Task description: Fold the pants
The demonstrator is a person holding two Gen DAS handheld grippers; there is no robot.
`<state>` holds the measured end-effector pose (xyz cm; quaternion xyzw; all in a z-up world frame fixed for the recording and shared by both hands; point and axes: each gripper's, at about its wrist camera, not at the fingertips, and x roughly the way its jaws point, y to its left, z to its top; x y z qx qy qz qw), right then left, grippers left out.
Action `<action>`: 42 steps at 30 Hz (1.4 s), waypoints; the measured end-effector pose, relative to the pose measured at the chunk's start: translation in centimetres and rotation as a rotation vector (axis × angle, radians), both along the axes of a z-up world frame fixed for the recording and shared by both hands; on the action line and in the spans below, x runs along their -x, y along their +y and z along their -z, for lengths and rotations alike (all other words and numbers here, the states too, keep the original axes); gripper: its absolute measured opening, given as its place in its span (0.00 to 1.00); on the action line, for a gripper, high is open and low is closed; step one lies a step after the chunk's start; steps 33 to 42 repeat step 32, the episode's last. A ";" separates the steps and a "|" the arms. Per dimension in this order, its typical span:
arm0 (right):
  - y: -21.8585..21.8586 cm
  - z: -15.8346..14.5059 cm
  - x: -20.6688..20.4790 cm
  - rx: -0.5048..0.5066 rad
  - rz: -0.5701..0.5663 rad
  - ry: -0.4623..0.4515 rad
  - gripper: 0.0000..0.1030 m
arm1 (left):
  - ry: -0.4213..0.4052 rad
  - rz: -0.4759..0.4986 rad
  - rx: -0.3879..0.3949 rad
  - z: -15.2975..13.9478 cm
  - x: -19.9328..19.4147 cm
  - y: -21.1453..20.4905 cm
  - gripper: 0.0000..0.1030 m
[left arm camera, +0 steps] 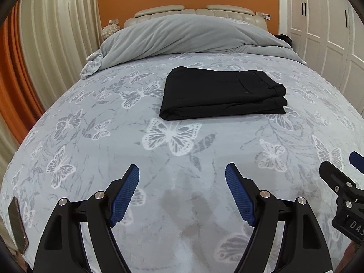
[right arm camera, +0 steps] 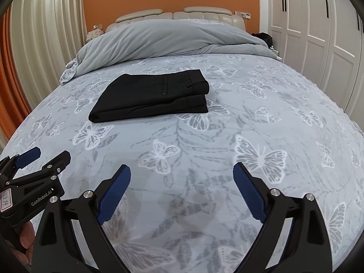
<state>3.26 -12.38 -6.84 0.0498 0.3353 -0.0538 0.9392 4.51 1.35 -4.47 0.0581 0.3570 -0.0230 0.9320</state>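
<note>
The black pants (left arm camera: 221,93) lie folded into a neat rectangle on the butterfly-print bedspread (left arm camera: 113,141), waistband to the right. They also show in the right wrist view (right arm camera: 152,95). My left gripper (left arm camera: 182,193) is open and empty, held above the bedspread well short of the pants. My right gripper (right arm camera: 182,193) is open and empty too, at about the same distance. Each gripper shows at the edge of the other's view: the right gripper (left arm camera: 341,166) and the left gripper (right arm camera: 47,154).
A bunched grey duvet (left arm camera: 186,36) lies across the head of the bed before a beige headboard (left arm camera: 193,11). A phone (left arm camera: 18,225) lies at the bed's near left edge. Curtains (left arm camera: 52,34) hang left, white wardrobe doors (right arm camera: 318,34) stand right.
</note>
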 end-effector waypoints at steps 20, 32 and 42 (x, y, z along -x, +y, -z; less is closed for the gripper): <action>0.5 0.0 -0.1 0.004 -0.010 0.001 0.87 | -0.028 -0.004 0.005 0.0 1.0 -0.2 0.89; 0.6 0.0 -0.1 0.004 -0.005 0.003 0.87 | -0.004 0.036 0.016 0.0 0.8 -0.3 0.88; 0.6 0.0 -0.1 0.004 -0.005 0.003 0.87 | -0.004 0.036 0.016 0.0 0.8 -0.3 0.88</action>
